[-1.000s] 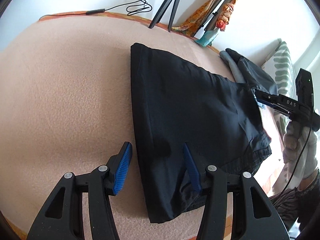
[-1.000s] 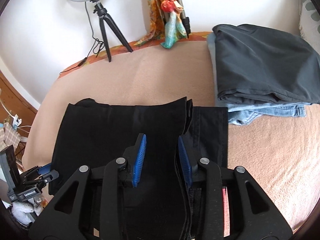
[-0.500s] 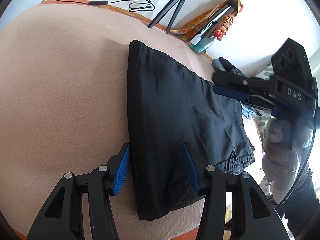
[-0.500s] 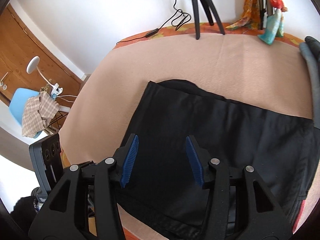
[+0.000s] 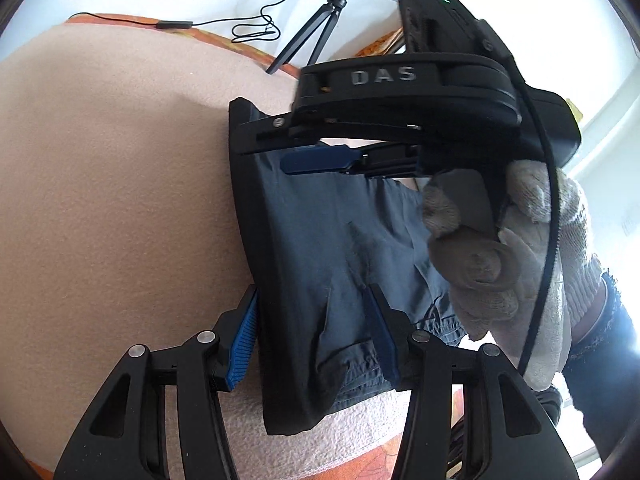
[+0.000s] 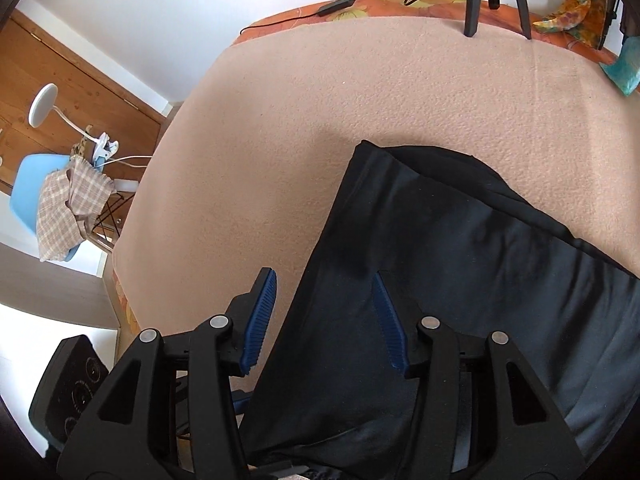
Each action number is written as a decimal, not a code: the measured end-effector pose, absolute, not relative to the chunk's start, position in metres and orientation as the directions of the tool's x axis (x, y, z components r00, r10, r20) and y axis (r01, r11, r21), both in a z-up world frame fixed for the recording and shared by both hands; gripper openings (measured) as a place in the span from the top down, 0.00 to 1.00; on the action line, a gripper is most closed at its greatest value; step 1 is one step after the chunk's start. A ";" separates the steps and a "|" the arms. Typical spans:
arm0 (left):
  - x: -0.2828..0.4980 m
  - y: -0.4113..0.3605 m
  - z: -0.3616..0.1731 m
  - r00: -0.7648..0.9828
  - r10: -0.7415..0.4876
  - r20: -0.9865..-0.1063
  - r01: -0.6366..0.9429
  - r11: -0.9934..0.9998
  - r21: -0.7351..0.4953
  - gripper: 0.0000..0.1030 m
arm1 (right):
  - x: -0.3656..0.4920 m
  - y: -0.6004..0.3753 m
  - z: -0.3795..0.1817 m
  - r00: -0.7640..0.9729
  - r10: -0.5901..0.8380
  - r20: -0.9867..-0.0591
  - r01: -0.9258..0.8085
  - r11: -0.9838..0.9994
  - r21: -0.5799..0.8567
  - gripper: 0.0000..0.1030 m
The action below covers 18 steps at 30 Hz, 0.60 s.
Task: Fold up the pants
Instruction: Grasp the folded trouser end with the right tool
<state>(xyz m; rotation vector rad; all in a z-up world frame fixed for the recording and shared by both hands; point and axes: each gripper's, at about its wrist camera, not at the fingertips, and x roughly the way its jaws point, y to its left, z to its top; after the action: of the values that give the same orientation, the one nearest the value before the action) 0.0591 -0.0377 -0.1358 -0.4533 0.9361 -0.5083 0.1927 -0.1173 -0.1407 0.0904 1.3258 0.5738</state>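
The black pants (image 5: 320, 248) lie folded flat on the beige blanket (image 5: 112, 184). My left gripper (image 5: 310, 334) is open, its jaws straddling the pants' left folded edge near the waistband end. My right gripper (image 6: 326, 320) is open, straddling the same long edge farther along the pants (image 6: 460, 280). In the left wrist view the right gripper (image 5: 304, 140) reaches in from the right over the far end of the pants, held by a gloved hand (image 5: 500, 248).
A tripod (image 5: 312, 32) and a cable (image 5: 248, 28) stand at the blanket's far edge. A blue chair with a checked cloth (image 6: 60, 200) and a white lamp (image 6: 42, 104) stand off the left side. Colourful fabric (image 6: 576, 20) lies at the far right.
My right gripper has swung left across the pants to the long left edge, close above the left gripper. My left gripper has moved in closer over the edge. Both stay open.
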 end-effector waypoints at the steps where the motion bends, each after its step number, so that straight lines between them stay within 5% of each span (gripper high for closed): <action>1: 0.058 -0.039 -0.135 0.494 -0.592 -0.637 0.219 0.794 -0.568 0.53 | 0.193 -0.112 -0.143 0.121 0.422 -0.899 -0.345 0.867 0.360 0.49; 5: 0.057 -0.043 -0.135 0.495 -0.588 -0.639 0.237 0.799 -0.552 0.53 | 0.194 -0.098 -0.149 0.109 0.329 -0.938 -0.367 0.890 0.270 0.50; 11: 0.051 -0.044 -0.138 0.490 -0.582 -0.649 0.242 0.806 -0.540 0.53 | 0.194 -0.091 -0.160 0.115 0.251 -0.961 -0.388 0.902 0.189 0.84; 18: 0.046 -0.052 -0.143 0.466 -0.499 -0.731 0.197 0.864 -0.464 0.52 | 0.193 -0.112 -0.149 0.161 0.347 -0.924 -0.336 0.899 0.279 0.95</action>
<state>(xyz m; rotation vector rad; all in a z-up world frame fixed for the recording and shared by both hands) 0.0456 -0.0518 -0.1433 -0.3371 1.0006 -0.4371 0.1927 -0.1116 -0.1495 0.0094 1.3219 0.4878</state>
